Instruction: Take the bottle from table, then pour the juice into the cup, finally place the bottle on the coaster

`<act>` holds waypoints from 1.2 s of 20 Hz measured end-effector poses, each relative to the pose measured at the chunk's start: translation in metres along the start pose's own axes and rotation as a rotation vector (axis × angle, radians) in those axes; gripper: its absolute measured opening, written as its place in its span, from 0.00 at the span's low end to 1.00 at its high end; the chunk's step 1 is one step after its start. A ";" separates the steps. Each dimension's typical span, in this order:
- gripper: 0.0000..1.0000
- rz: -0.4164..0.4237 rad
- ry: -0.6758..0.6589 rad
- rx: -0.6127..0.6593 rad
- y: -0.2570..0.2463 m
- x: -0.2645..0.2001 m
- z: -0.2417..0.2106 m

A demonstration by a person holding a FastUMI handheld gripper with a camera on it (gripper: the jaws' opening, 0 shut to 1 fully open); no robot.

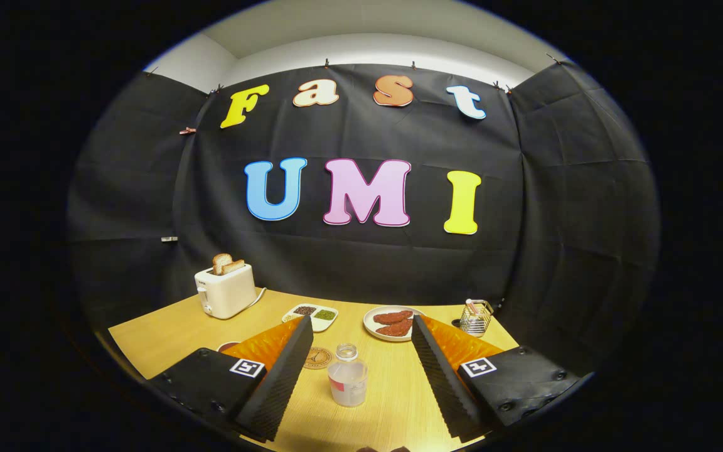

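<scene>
STAGE: approach, nothing done yet | TONGS (356, 370): spread apart, holding nothing | BOTTLE (348, 376): upright on desk (167, 339), lower centre of frame, between the fingers, untouched | COASTER (317, 357): bare, just left of bottle | LEFT: grasp, pour, place.

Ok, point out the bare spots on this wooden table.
Bare wood lies between the white toaster and the table's near edge, and around the clear plastic bottle between the open gripper fingers. The back is crowded: divided condiment dish, plate of patties, wire holder.
</scene>
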State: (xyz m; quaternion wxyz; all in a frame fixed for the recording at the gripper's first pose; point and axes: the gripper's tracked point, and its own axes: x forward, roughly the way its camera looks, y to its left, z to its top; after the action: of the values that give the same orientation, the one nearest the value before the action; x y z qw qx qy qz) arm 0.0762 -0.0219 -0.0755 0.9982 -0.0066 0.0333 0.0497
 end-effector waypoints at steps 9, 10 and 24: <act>0.97 0.037 -0.011 0.002 0.018 0.019 -0.009; 0.97 0.038 -0.008 -0.001 0.019 0.021 -0.013; 0.97 0.010 0.071 0.000 0.012 0.066 -0.096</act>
State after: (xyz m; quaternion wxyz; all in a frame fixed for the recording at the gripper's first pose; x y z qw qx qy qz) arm 0.1345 -0.0053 -0.1755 0.9961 -0.0083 0.0690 0.0542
